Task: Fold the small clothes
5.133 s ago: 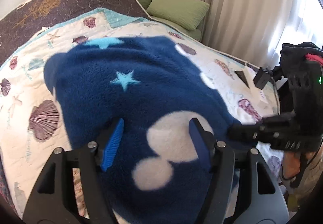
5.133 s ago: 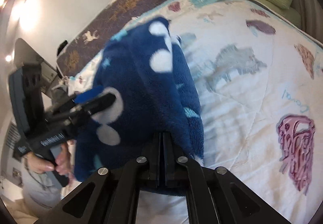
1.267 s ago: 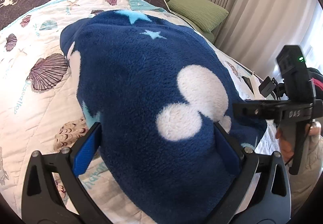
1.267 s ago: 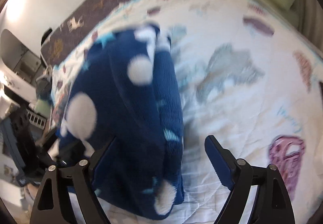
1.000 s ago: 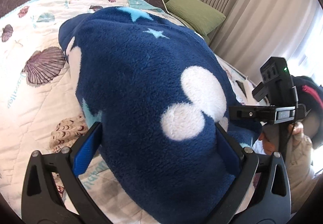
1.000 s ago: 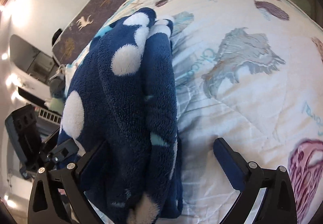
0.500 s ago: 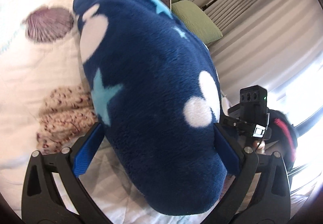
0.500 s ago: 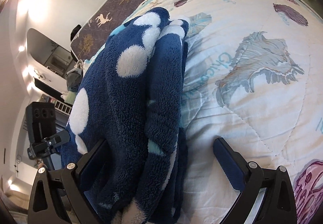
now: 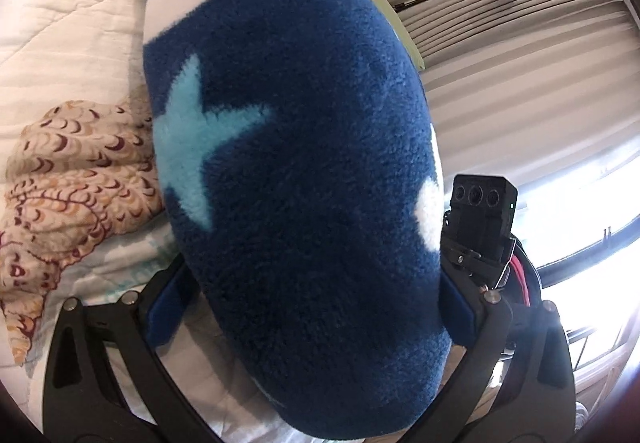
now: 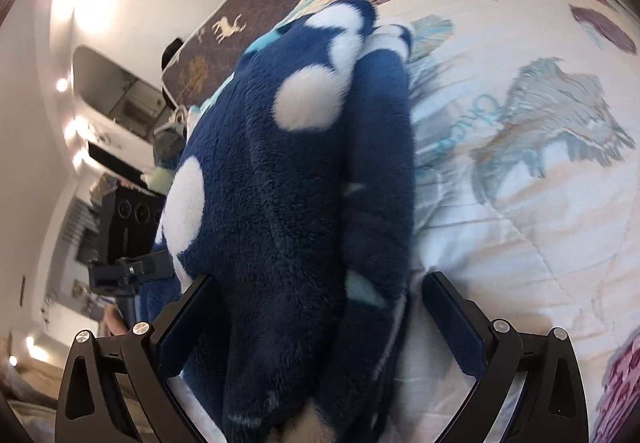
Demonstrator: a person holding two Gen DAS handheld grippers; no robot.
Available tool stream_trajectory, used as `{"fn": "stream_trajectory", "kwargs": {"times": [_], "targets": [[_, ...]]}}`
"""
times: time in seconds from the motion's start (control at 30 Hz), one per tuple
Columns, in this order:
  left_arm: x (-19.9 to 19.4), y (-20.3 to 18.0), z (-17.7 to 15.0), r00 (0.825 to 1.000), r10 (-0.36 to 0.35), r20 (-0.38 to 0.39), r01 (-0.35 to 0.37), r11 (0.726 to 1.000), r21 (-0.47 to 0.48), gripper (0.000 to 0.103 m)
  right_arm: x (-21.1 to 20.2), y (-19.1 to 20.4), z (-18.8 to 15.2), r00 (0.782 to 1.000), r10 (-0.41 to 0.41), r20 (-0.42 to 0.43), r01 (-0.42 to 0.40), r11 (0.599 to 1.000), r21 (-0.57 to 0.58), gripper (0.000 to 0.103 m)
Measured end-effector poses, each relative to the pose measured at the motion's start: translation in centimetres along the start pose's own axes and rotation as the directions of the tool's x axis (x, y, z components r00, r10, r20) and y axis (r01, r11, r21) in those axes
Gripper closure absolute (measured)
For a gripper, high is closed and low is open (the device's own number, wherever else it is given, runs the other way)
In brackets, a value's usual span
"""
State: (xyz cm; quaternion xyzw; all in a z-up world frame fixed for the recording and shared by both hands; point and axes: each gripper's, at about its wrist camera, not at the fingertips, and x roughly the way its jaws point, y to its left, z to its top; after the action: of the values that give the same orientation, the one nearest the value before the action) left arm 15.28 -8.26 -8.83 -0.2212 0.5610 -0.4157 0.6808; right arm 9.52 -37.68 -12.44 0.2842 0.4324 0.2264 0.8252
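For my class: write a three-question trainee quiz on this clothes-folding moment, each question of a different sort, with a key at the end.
1. True or false: the left gripper is shut on the fleece.
2. Multiple choice: what does the fleece lie on? A) a bare wooden floor B) a shell-print quilt C) a metal tray
3. Fill in: in the right wrist view, the right gripper has its jaws ____, one on each side of the folded bundle.

Key
1. False: the jaws stand wide, straddling the bundle.
2. B
3. open
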Motion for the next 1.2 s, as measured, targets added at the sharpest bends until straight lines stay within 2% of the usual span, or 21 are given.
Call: {"fn": "stream_trajectory", "kwargs": {"times": [0.27, 0.4, 0.53, 0.63, 0.67, 0.77, 0.83, 0.97, 1.1, 1.2], "targets": [[1.4, -0.2, 2.1, 0.999, -0.006, -0.047, 0.007, 1.000, 0.009, 0.000, 2.6, -0.8, 3.3, 0.985, 0.159, -0.067, -0.158, 0.987, 0.019, 0.000], [1.1, 0.1, 2.0, 0.999, -0.022, -0.034, 0.022, 1.000, 0.004, 0.000, 3.8, -0.4, 4.4, 0.982, 0.171, -0.076, -0.171, 0.985, 0.015, 0.000], [1.0, -0.5, 2.1, 1.000, -0.011, -0.021, 0.012, 0.999, 0.036, 0.000, 3.7, 0.4, 3.6, 0.989, 0.143, -0.024, -0.143, 0.990, -0.009, 0.002], [0.9, -1.8, 1.5, 1.000, 0.018, -0.001, -0.018, 0.997, 0.077, 0.005, 3.1, 1.1, 2.8, 0.993, 0.119, 0.005, -0.119, 0.993, 0.000, 0.014], [0.7, -2.0, 1.4, 1.000, 0.020, 0.003, -0.020, 0.996, 0.083, 0.006, 2.6, 1.2, 2.6, 0.992, 0.121, 0.017, -0.121, 0.992, 0.016, 0.020], [0.2, -2.7, 0.8, 1.000, 0.019, 0.018, -0.021, 0.995, 0.102, 0.009, 1.5, 1.0, 2.1, 0.989, 0.140, 0.042, -0.142, 0.989, 0.046, 0.029], [0.2, -3.4, 0.8, 0.999, 0.022, 0.035, -0.026, 0.993, 0.112, 0.011, 1.2, 1.0, 1.9, 0.989, 0.143, 0.049, -0.145, 0.988, 0.060, 0.030], [-0.8, -5.2, 1.7, 0.996, 0.006, 0.094, -0.016, 0.993, 0.115, 0.011, 0.5, 2.2, 2.4, 0.981, 0.154, 0.115, -0.165, 0.983, 0.086, 0.031], [-2.7, -8.0, 4.3, 0.992, -0.008, 0.128, -0.013, 0.986, 0.166, 0.011, -1.2, 4.8, 4.8, 0.973, 0.163, 0.164, -0.168, 0.986, 0.020, 0.031], [-3.5, -11.0, 6.8, 0.985, -0.002, 0.171, -0.039, 0.970, 0.240, 0.011, -2.7, 6.4, 7.3, 0.969, 0.159, 0.191, -0.156, 0.987, -0.031, 0.031]]}}
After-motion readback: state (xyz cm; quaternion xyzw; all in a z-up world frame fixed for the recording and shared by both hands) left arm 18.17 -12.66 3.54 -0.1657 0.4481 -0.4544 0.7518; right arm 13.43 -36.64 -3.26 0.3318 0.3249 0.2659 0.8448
